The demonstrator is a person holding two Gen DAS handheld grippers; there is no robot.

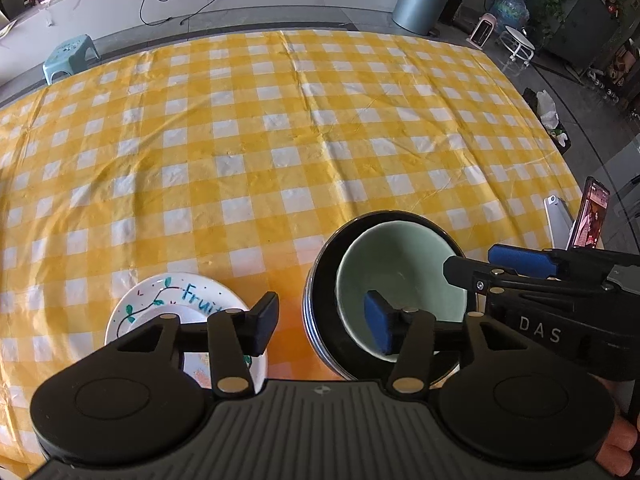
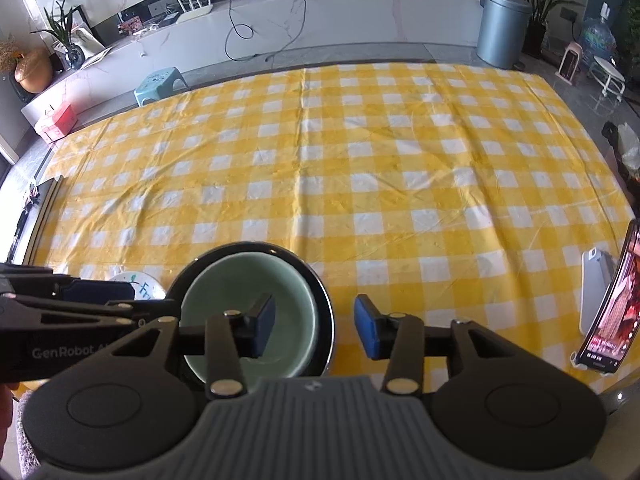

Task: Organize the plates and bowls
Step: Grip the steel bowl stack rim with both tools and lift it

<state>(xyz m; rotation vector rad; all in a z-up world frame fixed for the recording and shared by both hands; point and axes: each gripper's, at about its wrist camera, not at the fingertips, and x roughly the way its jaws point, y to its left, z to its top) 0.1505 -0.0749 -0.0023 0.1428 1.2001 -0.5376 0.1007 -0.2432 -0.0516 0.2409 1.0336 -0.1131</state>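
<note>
A pale green bowl (image 1: 400, 276) sits nested inside a black bowl (image 1: 320, 280) on the yellow checked tablecloth; both also show in the right wrist view, green (image 2: 248, 280) inside black (image 2: 320, 292). A white plate (image 1: 176, 300) with "Fruit" lettering lies left of them, and its edge shows in the right wrist view (image 2: 148, 290). My left gripper (image 1: 322, 320) is open, its left finger over the plate and its right finger over the green bowl. My right gripper (image 2: 316, 324) is open, straddling the bowls' right rims, empty. It shows at the right of the left wrist view (image 1: 476, 262).
A phone (image 2: 612, 312) stands on a white holder (image 2: 596, 288) at the table's right edge. The tablecloth (image 2: 360, 168) stretches far ahead. Beyond the table are a blue stool (image 2: 160, 84), a grey bin (image 2: 502, 30) and a long white counter.
</note>
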